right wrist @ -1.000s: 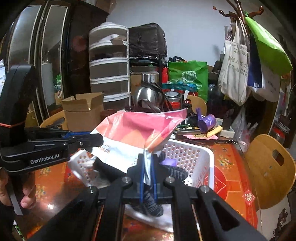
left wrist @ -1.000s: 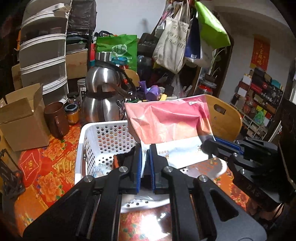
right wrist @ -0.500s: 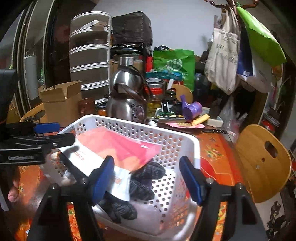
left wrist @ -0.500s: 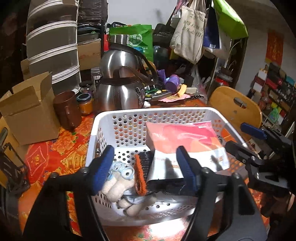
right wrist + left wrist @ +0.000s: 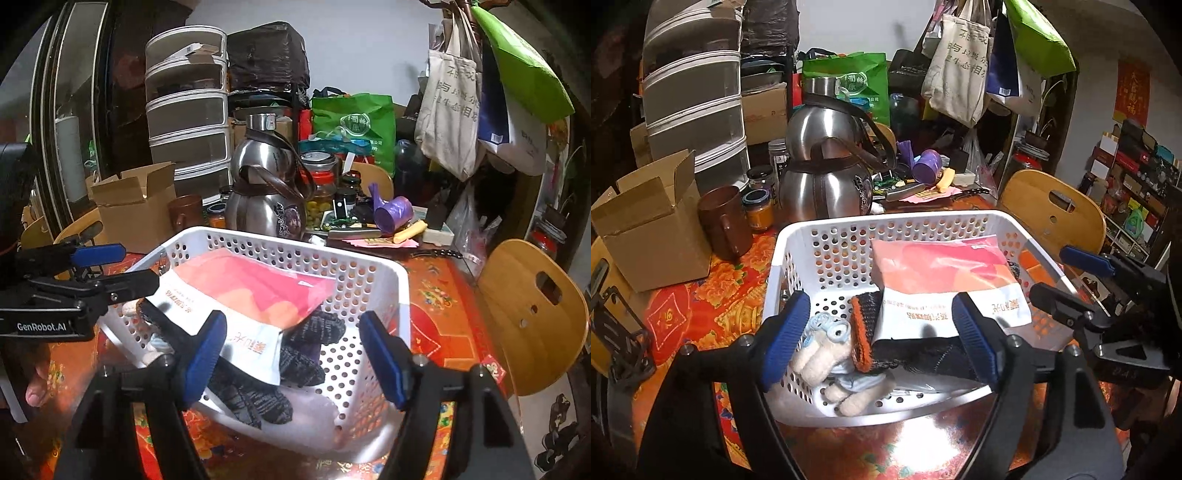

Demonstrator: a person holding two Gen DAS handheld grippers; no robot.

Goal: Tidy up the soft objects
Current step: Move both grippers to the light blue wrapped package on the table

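Observation:
A white perforated basket [image 5: 827, 236] [image 5: 369, 273] stands on the red floral table. In it a pink and white soft packet [image 5: 942, 277] [image 5: 255, 291] lies flat on top of dark knitted gloves [image 5: 916, 350] [image 5: 306, 343] and a cream glove [image 5: 827, 362]. My left gripper [image 5: 881, 339] is open and empty, just above the basket's near rim; it also shows in the right wrist view [image 5: 110, 269]. My right gripper [image 5: 291, 350] is open and empty over the basket's near side; it also shows in the left wrist view [image 5: 1071, 280].
Behind the basket stand a steel kettle [image 5: 827, 177] [image 5: 266, 195], a brown mug [image 5: 726, 221], small jars [image 5: 759, 210] and a cardboard box [image 5: 653, 229]. A wooden chair [image 5: 1052, 218] [image 5: 532, 314] is at the right. Bags hang above [image 5: 450, 107].
Both grippers were shut on the packet and held it up. They lowered it into the basket, opened, and let it go. It now lies flat.

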